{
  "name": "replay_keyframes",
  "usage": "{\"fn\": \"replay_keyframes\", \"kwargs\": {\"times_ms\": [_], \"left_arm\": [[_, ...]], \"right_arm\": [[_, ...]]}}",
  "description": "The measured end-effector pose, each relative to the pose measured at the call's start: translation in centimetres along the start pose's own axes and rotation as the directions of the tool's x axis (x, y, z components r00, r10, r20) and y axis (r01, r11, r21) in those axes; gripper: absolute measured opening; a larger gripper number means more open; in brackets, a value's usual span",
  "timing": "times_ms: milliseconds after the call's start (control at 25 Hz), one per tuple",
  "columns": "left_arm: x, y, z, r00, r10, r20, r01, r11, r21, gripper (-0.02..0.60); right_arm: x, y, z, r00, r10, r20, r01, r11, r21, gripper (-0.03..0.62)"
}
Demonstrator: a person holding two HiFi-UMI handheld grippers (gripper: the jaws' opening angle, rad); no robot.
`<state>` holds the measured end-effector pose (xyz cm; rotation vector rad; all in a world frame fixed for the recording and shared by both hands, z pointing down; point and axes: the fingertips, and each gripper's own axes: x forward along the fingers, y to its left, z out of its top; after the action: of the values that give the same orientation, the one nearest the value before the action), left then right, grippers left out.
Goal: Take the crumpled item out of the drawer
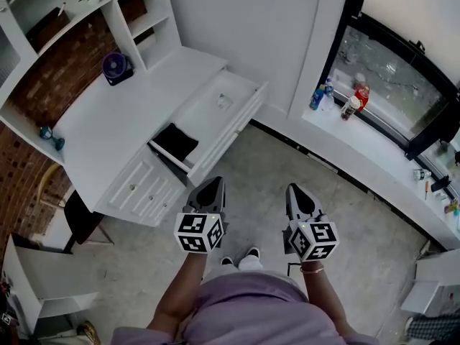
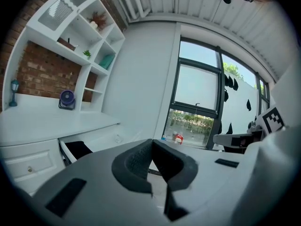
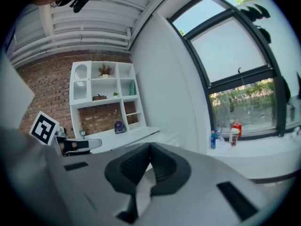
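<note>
The white drawer point(image 1: 248, 106) stands pulled out of the desk. In its far half lies a small pale crumpled item point(image 1: 224, 101), also faint in the left gripper view point(image 2: 117, 138). A black folded thing point(image 1: 176, 141) lies in the near half. My left gripper point(image 1: 213, 184) and right gripper point(image 1: 296, 190) hang side by side over the floor, short of the drawer front. Both are shut, tips together, with nothing between them point(image 2: 151, 142) point(image 3: 150, 147).
The white desk point(image 1: 115, 113) carries a small purple fan point(image 1: 115, 67), with shelves above it. Several bottles point(image 1: 352, 99) stand on the window sill at the right. A dark chair point(image 1: 80, 218) sits left of the desk. My shoes point(image 1: 241, 257) are on the grey floor.
</note>
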<state>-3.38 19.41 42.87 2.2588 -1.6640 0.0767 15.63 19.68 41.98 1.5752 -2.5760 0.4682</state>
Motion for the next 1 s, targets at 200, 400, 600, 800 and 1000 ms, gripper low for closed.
{"fn": "replay_keyframes", "kwargs": {"times_ms": [200,400,600,800,1000], "left_arm": [[0.8,-0.2,1.0,1.000,0.004,0.010,-0.004,1.000,-0.012,0.014],[1.7,-0.1,1.9,0.999,0.024,0.020,-0.024,1.000,-0.002,0.093],[2.9,0.9,2.6,0.999,0.041,0.024,-0.042,0.999,0.006,0.145],[6.0,3.0,3.8,0.999,0.036,0.028,-0.036,0.999,0.000,0.187],[10.7,6.3,5.7,0.999,0.029,0.031,-0.029,1.000,0.010,0.223]], "right_arm": [[0.4,-1.0,1.2,1.000,-0.002,0.022,0.002,1.000,-0.011,0.003],[0.5,-1.6,1.8,0.999,0.012,0.033,-0.012,1.000,0.001,0.003],[1.7,-2.2,2.2,0.999,0.010,0.042,-0.011,1.000,0.020,0.003],[4.8,-2.8,3.3,0.999,0.004,0.051,-0.005,1.000,0.023,0.003],[10.0,-3.7,4.6,0.998,-0.009,0.056,0.008,1.000,0.024,0.003]]}}
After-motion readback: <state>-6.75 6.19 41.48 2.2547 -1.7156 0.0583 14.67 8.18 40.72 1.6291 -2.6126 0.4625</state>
